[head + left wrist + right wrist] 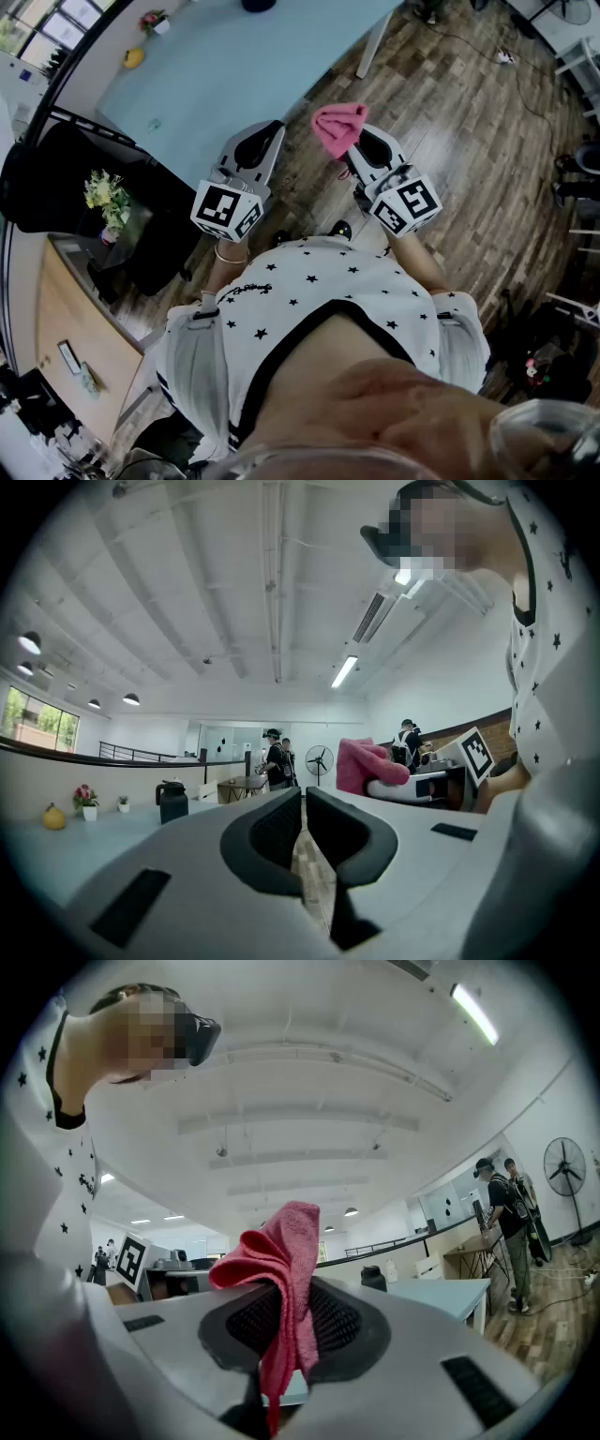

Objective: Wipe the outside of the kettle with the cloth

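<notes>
We hold both grippers by our chest, well apart from the table [234, 75]. The right gripper [292, 1321] pinches the pink cloth [281, 1251]. The left gripper [303, 832] is closed w/ nothing in it. The dark kettle [172, 802] stands on the table. We'd best approach cloth-first & steady the kettle.

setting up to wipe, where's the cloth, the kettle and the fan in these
cloth [291, 1241]: right gripper view, on its upper fold
kettle [173, 806]: left gripper view, on its dark body
fan [320, 758]: left gripper view, on its round head
</notes>
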The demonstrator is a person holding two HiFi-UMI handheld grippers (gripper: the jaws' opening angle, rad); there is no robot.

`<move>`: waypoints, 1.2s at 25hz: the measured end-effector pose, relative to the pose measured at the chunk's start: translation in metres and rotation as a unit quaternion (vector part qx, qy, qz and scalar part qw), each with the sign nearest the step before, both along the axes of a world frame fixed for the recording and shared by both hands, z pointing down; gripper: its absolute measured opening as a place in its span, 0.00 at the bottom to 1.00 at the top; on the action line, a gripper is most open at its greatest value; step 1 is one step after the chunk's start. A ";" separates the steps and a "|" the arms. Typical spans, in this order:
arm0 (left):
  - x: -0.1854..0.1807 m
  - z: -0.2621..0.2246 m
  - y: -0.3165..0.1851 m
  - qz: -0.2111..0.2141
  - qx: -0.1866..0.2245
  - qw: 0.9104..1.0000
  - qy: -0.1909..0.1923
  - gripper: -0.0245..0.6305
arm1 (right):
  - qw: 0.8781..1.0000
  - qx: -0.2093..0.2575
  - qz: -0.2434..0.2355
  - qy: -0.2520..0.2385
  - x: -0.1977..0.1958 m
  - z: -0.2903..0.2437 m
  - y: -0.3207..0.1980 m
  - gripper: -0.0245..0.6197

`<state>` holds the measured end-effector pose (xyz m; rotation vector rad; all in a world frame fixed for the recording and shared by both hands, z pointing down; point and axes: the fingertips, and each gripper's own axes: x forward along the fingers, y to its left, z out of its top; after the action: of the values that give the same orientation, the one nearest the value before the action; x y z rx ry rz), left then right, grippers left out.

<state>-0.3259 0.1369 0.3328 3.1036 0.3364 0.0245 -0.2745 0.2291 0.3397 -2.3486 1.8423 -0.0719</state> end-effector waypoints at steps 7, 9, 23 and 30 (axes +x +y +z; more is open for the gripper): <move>0.005 0.001 0.006 0.003 0.006 1.000 -0.007 0.10 | 1.000 0.009 0.008 -0.008 0.006 0.002 0.009 0.15; 0.007 0.002 0.008 0.003 0.006 1.000 -0.011 0.10 | 1.000 0.009 0.011 -0.012 0.008 0.004 0.012 0.15; 0.037 0.008 0.045 0.006 0.001 1.000 -0.022 0.10 | 0.998 0.025 0.019 -0.045 0.039 0.014 0.059 0.15; 0.057 0.005 0.077 0.004 0.006 1.000 -0.018 0.10 | 0.998 0.037 0.014 -0.047 0.062 0.011 0.090 0.15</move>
<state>-0.2691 0.2136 0.3382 3.1091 0.3490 0.0837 -0.2127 0.3190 0.3507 -2.2794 1.7380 -0.1063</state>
